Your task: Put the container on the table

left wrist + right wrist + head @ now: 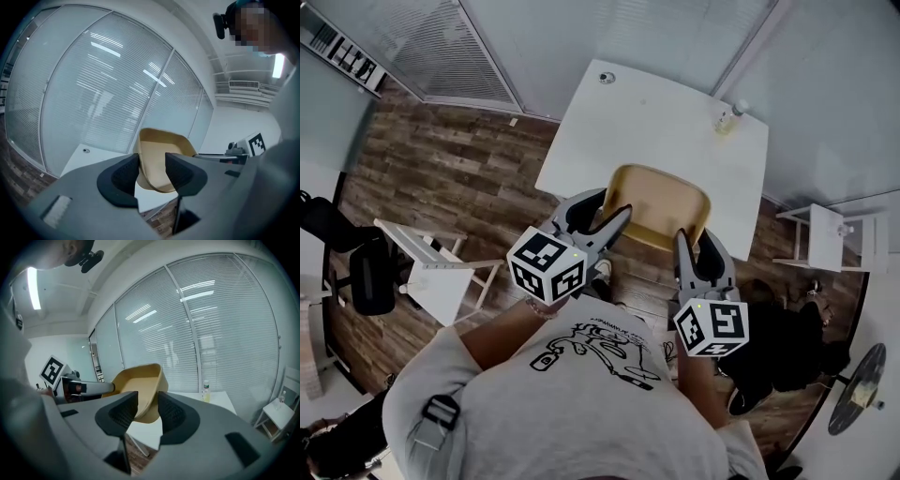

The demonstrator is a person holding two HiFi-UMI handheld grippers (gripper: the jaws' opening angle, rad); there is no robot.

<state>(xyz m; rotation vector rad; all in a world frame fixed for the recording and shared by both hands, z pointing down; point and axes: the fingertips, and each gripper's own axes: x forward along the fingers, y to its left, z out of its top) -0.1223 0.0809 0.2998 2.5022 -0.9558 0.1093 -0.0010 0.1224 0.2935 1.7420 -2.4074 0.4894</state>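
Observation:
A tan, shallow container (661, 204) hangs in the air over the near edge of the white table (656, 122), held between both grippers. My left gripper (614, 223) is shut on its left rim, my right gripper (686, 246) on its right rim. In the left gripper view the container (159, 157) is tilted, its wall pinched between the dark pads of the left gripper (152, 171). The right gripper view shows the container (138, 380) clamped the same way in the right gripper (147, 411), with the table (197, 401) beyond.
A small bottle (728, 117) stands at the table's far right corner, and a small round object (607, 77) lies at its far left. A white stool (441, 272) and a black chair (370, 277) stand on the left. A white side table (825, 234) stands on the right.

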